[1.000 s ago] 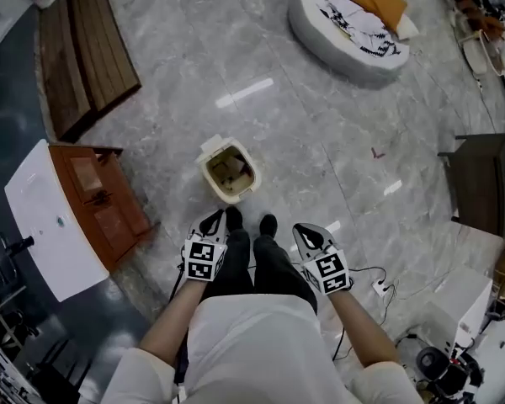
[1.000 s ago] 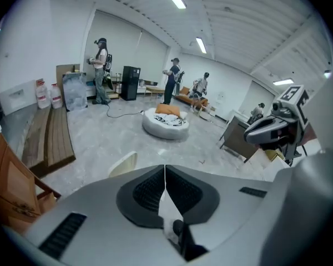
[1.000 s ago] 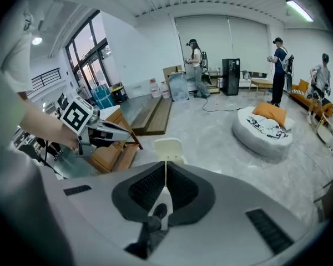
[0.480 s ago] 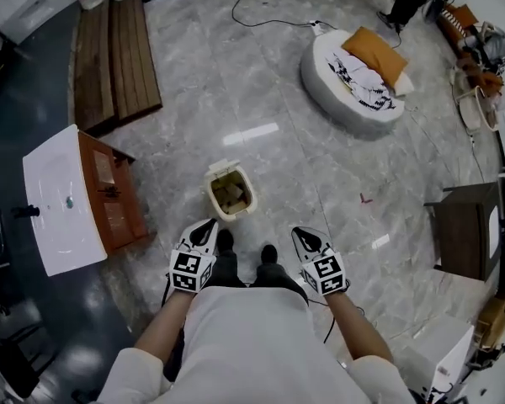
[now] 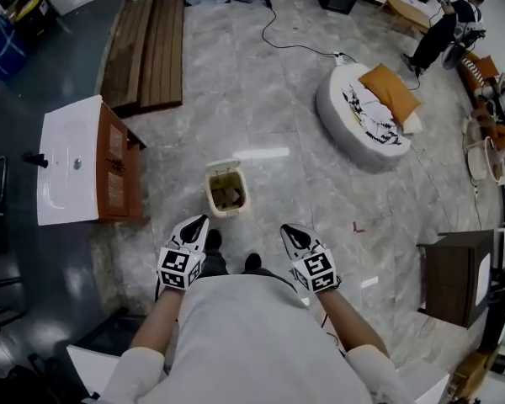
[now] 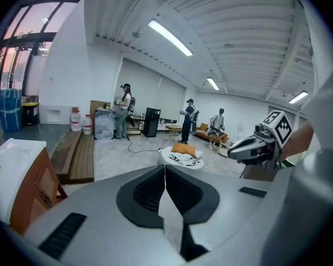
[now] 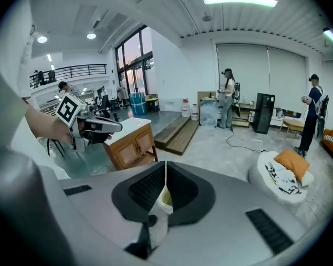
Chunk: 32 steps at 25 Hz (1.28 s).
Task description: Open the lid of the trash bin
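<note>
One trash bin (image 5: 225,194): cream plastic, boxy with rounded corners; it stands on the floor ahead of your shoes (image 5: 212,241), and brown scraps show inside.
Lid (image 5: 221,167): same cream plastic, tipped back at the bin's far rim, leaving the mouth open.
Left claw (image 5: 200,220): grey shell with black ribbed pads; you hold it pressed closed on nothing, short of the bin and apart from it.
Right claw (image 5: 285,227): same build, closed and empty; its own view glimpses the cream bin through the slit under the tips.
Floor (image 5: 303,183): glossy grey marble-look tiles.
Cabinet (image 5: 118,175): brown wood under a smooth white top, left of the bin, well apart.
Planks (image 5: 147,49): dark wooden boards, far left.
Round bed (image 5: 362,116): white, with an orange cushion, far right.
Change: against half a second ago, the bin looks smaller and lies further from your shoes and claws; both claws stay closed.
</note>
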Available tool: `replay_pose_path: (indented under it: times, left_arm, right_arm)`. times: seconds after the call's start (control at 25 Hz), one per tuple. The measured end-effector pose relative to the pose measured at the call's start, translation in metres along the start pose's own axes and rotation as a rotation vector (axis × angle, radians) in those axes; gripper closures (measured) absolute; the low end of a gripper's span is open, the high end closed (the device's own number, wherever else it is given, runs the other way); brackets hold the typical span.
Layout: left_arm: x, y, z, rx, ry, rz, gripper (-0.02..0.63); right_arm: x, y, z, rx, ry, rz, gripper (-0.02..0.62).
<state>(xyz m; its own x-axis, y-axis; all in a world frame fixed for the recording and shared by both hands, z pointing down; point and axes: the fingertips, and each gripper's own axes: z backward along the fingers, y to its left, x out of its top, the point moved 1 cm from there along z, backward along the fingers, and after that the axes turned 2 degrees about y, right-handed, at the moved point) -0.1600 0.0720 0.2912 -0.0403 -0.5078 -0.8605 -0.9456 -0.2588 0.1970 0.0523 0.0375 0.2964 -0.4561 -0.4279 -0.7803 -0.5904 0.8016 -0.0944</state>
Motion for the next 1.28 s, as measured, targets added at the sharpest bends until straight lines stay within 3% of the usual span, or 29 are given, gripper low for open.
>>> replay_pose_path:
  times: [0.28,0.6,0.96,1.28]
  left_arm:
    - [-0.003,-0.038,0.029,0.078,-0.059,0.033,0.586]
    - [-0.006,-0.058,0.071,0.165,-0.101,0.052,0.586]
    - [-0.026,-0.048,0.097,0.154,-0.079,0.041,0.586]
    - [-0.013,-0.033,0.117,0.133,-0.106,-0.011,0.586]
  right_arm:
    - [0.0,-0.009,0.033,0.049,-0.071,0.041,0.565]
    - [-0.007,-0.01,0.043,0.093,-0.079,0.072,0.565]
    - [-0.001,0.012,0.04,0.064,-0.097,0.091,0.565]
    - [0.019,0.027,0.043,0.036,-0.151,0.059,0.565]
